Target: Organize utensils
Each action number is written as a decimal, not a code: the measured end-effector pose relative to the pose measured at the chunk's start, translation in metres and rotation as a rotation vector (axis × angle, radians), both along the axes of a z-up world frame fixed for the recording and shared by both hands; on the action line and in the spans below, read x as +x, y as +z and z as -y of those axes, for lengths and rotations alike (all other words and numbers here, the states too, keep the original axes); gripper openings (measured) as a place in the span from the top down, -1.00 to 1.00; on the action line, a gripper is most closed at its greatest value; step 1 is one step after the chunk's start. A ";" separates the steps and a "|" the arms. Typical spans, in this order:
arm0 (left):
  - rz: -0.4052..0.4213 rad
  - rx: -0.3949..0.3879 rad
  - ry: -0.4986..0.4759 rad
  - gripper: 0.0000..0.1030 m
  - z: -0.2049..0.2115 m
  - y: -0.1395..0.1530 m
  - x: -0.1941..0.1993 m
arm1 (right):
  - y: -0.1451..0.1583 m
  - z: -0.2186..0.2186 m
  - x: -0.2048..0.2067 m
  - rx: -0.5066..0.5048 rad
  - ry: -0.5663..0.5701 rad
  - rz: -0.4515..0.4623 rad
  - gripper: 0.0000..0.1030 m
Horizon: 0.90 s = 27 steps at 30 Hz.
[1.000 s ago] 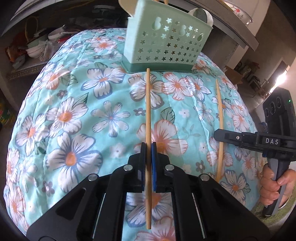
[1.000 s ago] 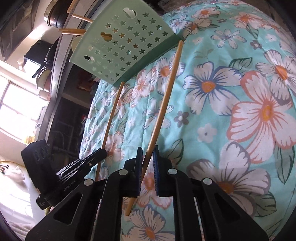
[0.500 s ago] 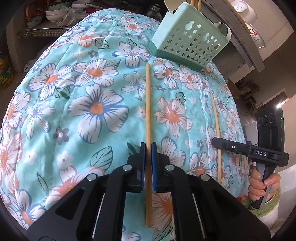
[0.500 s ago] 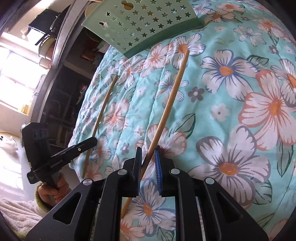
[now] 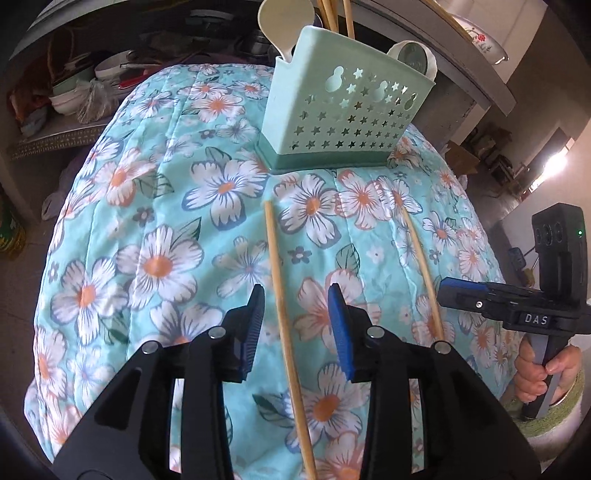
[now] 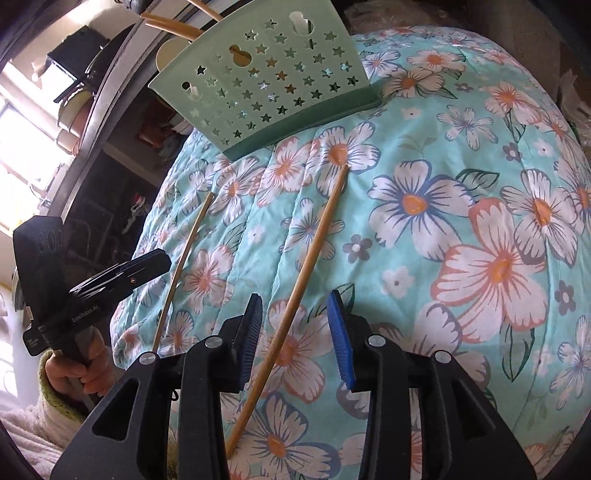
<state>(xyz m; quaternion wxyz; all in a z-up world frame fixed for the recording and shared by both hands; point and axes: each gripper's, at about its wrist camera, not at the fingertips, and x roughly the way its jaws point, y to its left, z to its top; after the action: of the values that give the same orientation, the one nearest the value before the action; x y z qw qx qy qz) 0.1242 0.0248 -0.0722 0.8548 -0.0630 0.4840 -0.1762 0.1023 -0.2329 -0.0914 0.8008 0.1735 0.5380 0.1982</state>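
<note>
Two wooden chopsticks are left lying flat on the flowery quilt [image 5: 147,221] [image 6: 480,184], roughly side by side but well apart, both pointed toward the holder. The left chopstick [image 5: 284,314] [image 6: 181,273] is seen running straight up the gap of the left gripper [image 5: 296,295], whose blue-padded jaws are spread wide, so nothing is being squeezed there. Same deal on the other side: the right chopstick [image 5: 424,273] [image 6: 295,295] is laid on a slant between the fingers of the right gripper [image 6: 295,299], and those jaws are parted too, with neither pad seen touching the wood.

Just past the far tips of both sticks, the mint-green holder [image 5: 332,110] [image 6: 266,81] with the star cut-outs is parked upright on the quilt near its far edge. A few more chopsticks [image 5: 334,14] and a white spoon [image 5: 284,22] are stuck in it, poking out the top.

Each gripper is caught side-on in the other's view, gripped by a hand at the quilt's edge: right hand [image 5: 535,369], left hand [image 6: 77,365]. Cluttered shelves with bowls [image 5: 74,88] can be made out behind.
</note>
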 end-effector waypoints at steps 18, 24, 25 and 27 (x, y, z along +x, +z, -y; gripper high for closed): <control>0.115 0.269 -0.035 0.60 0.036 -0.026 0.052 | -0.003 0.010 0.036 -0.008 -0.084 0.008 0.26; 0.132 0.285 -0.021 0.75 0.039 -0.028 0.053 | -0.002 0.007 0.055 -0.047 -0.111 0.031 0.26; 0.134 0.286 -0.021 0.76 0.039 -0.028 0.053 | -0.003 0.006 0.058 -0.054 -0.114 0.029 0.26; 0.134 0.285 -0.017 0.78 0.039 -0.028 0.053 | -0.005 0.002 0.062 -0.068 -0.113 0.031 0.26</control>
<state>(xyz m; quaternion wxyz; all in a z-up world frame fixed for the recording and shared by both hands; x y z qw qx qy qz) 0.1772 -0.0144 -0.1006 0.8840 0.0750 0.4463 -0.1171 0.1641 -0.2349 -0.0963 0.8243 0.1731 0.5213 0.1371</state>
